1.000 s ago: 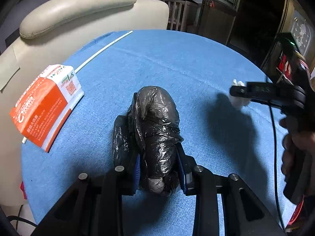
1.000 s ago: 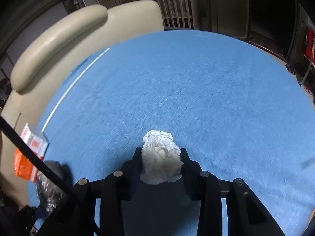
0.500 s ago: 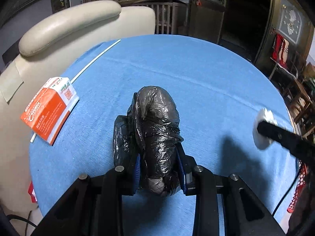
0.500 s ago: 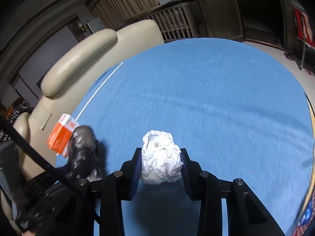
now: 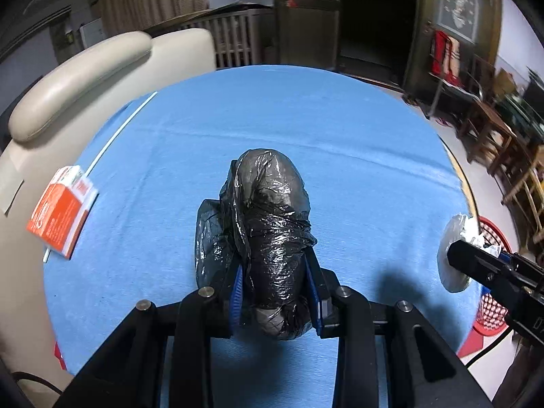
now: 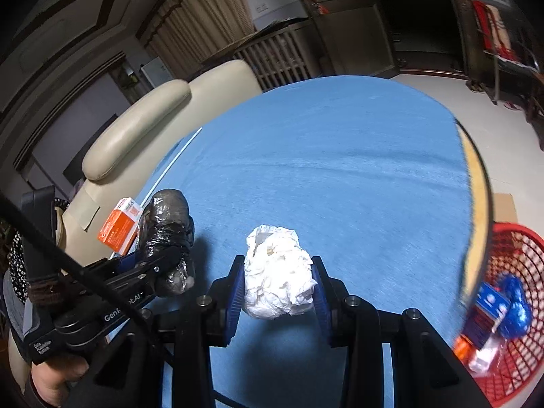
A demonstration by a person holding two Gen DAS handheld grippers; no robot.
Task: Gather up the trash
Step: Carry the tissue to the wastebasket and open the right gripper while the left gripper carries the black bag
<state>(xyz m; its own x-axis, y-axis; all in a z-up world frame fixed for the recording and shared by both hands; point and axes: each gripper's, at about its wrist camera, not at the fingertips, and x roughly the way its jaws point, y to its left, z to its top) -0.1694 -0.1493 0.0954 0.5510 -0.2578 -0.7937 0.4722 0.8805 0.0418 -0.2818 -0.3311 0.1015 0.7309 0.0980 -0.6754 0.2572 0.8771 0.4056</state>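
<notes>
My left gripper (image 5: 276,284) is shut on a crumpled black plastic bag (image 5: 268,224) held above the blue table (image 5: 357,142). It also shows in the right wrist view (image 6: 166,234). My right gripper (image 6: 278,289) is shut on a crumpled white paper ball (image 6: 277,272), raised over the table's right side. In the left wrist view the paper ball (image 5: 454,251) shows at the right edge. A red mesh basket (image 6: 510,258) holding blue and orange packets stands on the floor to the right, below the table edge.
An orange and white carton (image 5: 61,210) and a thin white straw (image 5: 119,136) lie at the table's left edge. A beige padded chair (image 5: 68,81) stands behind the table on the left. Wooden chairs (image 5: 503,136) stand at far right.
Both grippers have risen with their loads. The right gripper has swung right toward the table edge, and the red basket has come into its view.
</notes>
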